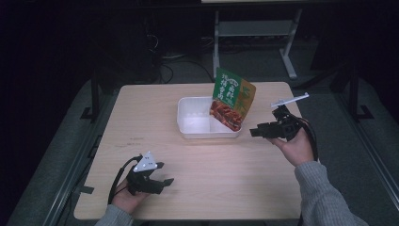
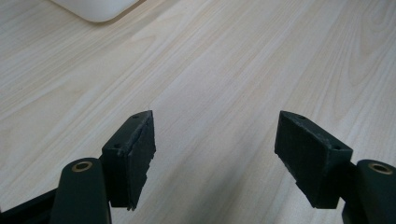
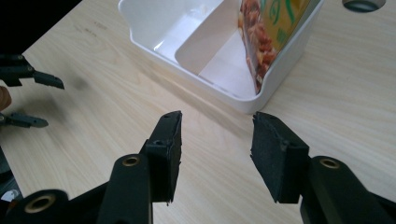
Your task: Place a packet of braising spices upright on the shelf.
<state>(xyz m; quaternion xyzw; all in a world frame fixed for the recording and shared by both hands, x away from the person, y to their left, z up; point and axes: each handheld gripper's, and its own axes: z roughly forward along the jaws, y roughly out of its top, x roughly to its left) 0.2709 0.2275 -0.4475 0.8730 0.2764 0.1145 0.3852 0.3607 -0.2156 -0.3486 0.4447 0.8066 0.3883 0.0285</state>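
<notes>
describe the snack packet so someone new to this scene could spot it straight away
Find the light wooden table, then the white divided tray near its far edge. The snack packet stands tilted in the tray's right compartment, green and orange with a red food picture, the one colourful thing there.

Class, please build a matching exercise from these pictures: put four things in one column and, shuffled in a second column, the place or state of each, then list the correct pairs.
Column 1
1. snack packet
2. white tray
3. left hand-held gripper
4. right hand-held gripper

Column 2
A. open, at the table's near left
B. divided into compartments, mid-table
C. leaning inside the tray's right compartment
D. open, just right of the tray

Pairs: 1-C, 2-B, 3-A, 4-D
</notes>
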